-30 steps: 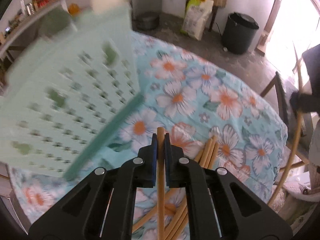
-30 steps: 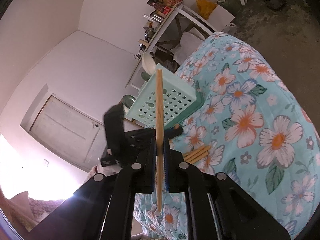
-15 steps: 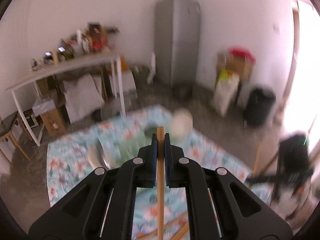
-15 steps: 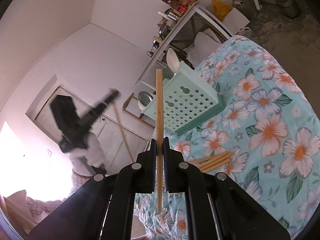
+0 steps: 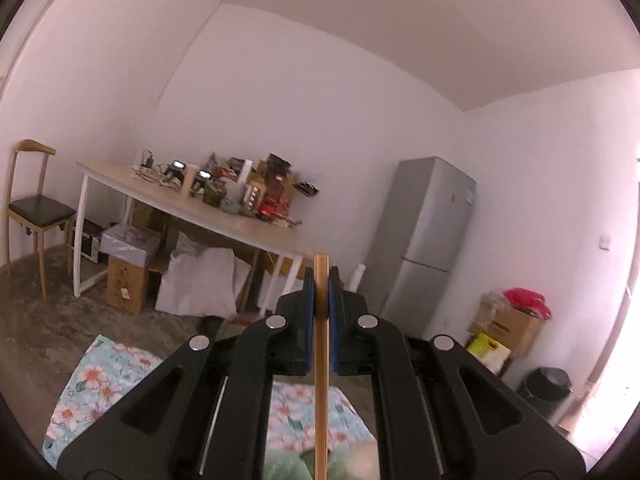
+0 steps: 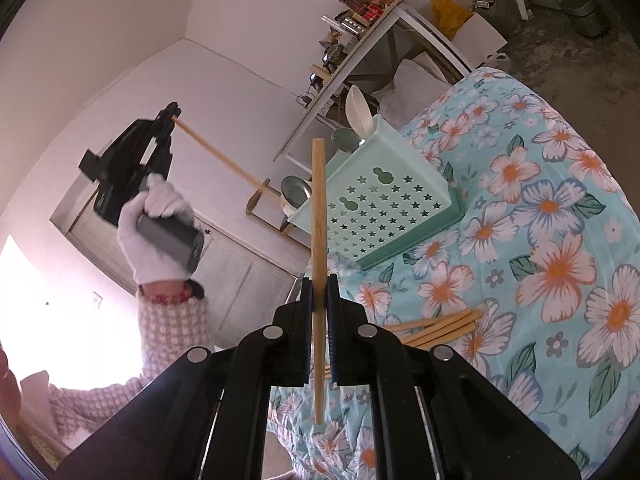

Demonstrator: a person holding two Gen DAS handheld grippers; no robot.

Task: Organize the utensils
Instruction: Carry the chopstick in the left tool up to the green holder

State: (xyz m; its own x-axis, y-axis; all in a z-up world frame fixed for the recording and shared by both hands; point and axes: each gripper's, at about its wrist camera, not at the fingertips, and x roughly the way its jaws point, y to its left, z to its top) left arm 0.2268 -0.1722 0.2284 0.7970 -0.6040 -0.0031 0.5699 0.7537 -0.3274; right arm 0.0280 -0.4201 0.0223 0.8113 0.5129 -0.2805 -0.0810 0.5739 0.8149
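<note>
The left gripper has its jaws clenched on a chopstick that runs down the centre of the frame. The right gripper likewise grips its own chopstick, held upright at mid-frame. Behind it, right of centre, the mint utensil basket stands on the floral desk, with spare chopsticks lying loose below it. At upper left, a gloved hand holds the other gripper aloft.

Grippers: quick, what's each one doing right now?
Left gripper: closed on a chopstick.
Right gripper: closed on another chopstick.
</note>
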